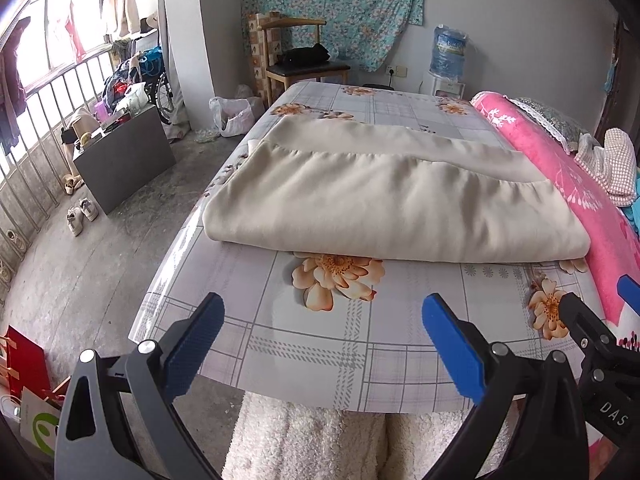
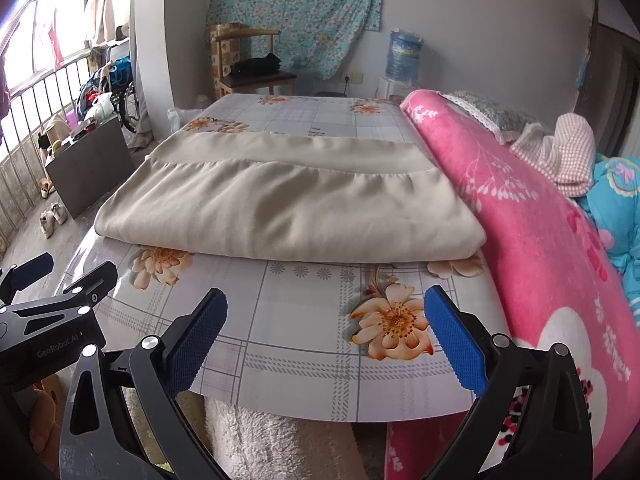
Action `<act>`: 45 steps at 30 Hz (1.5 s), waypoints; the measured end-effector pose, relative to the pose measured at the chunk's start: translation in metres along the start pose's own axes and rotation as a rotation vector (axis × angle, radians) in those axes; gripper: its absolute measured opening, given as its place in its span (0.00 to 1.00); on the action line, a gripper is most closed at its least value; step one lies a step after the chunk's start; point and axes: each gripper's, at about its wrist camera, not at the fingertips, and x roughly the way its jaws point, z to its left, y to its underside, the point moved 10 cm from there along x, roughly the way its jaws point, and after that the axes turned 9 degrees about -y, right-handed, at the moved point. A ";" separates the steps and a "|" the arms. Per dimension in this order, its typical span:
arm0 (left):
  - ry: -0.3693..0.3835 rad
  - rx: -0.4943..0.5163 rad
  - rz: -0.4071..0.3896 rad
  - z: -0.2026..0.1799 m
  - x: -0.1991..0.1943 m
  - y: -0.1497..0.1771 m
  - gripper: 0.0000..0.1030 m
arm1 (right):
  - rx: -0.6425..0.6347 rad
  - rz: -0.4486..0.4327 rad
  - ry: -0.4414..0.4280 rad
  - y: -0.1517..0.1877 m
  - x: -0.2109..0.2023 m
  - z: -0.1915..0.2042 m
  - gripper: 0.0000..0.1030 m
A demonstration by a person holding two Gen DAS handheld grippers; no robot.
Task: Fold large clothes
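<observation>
Folded beige garment (image 1: 384,204) lying flat on the table (image 1: 304,344) with the flower-print cover, at 12 o'clock from both grippers, well apart from the blue pads. Folded into a wide rectangle, the near folded edge running across from 9 to 3 o'clock, a second layer showing behind it as a paler band toward the far end of the table. Not touched by either tool.

Left gripper (image 1: 322,344) held over the near edge of the table at 6 o'clock of the garment, jaws spread wide, nothing between them, only the printed cover and one orange flower (image 1: 338,282) seen through the gap. Right gripper (image 2: 326,340) in the same posture, jaws spread wide and empty, also short of the garment (image 2: 288,208). Both grippers side by side: a part of the right one visible at 3 o'clock in the left wrist view, a part of the left one at 9 o'clock in the right wrist view.

Pink blanket (image 2: 520,216) just beside the garment at 3 o'clock, along the right side of the table. Wooden chair (image 1: 300,60) at 12 o'clock beyond the far end. Fluffy white fabric (image 1: 312,440) below the near table edge at 6 o'clock.
</observation>
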 end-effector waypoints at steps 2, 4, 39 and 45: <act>0.000 0.001 0.004 0.000 0.001 0.001 0.95 | 0.001 0.004 -0.001 0.001 0.000 0.000 0.92; -0.002 0.005 0.009 -0.001 0.002 0.002 0.95 | 0.001 0.008 0.001 0.001 0.001 0.000 0.92; 0.007 0.011 0.022 -0.006 0.003 0.005 0.95 | 0.013 0.010 0.000 0.005 0.001 -0.002 0.92; 0.007 0.013 0.017 -0.007 0.002 0.005 0.95 | 0.014 0.010 -0.002 0.005 0.001 -0.003 0.92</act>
